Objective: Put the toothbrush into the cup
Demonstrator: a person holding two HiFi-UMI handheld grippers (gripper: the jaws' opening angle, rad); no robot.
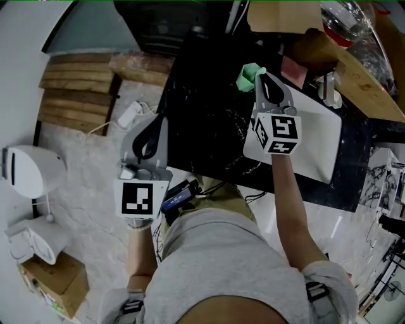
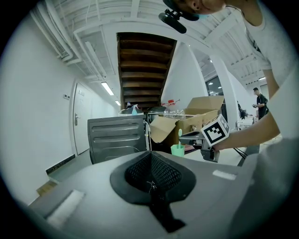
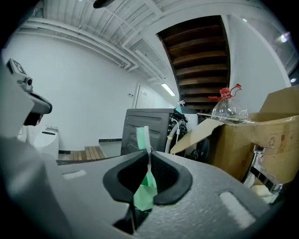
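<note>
A light green cup (image 1: pixel 249 77) stands on the black table (image 1: pixel 202 120), and in the left gripper view the same cup (image 2: pixel 177 150) shows far off. My right gripper (image 1: pixel 261 77) hovers right over it, shut on a white and green toothbrush (image 3: pixel 145 140) held upright, bristles up. Below the jaws of the right gripper (image 3: pixel 148 156) the cup (image 3: pixel 144 198) is visible; the brush's lower end is hidden. From the left gripper view the toothbrush (image 2: pixel 180 135) stands above the cup. My left gripper (image 1: pixel 157 123) is at the table's left edge, shut and empty, its tips (image 2: pixel 150 155) meeting.
A white board (image 1: pixel 316 142) lies on the table to the right of the cup. Cardboard boxes (image 1: pixel 278 16) and a clear plastic bottle (image 1: pixel 345 19) stand behind. A wooden pallet (image 1: pixel 76 88), a white appliance (image 1: pixel 28 171) and a cable lie on the floor at left.
</note>
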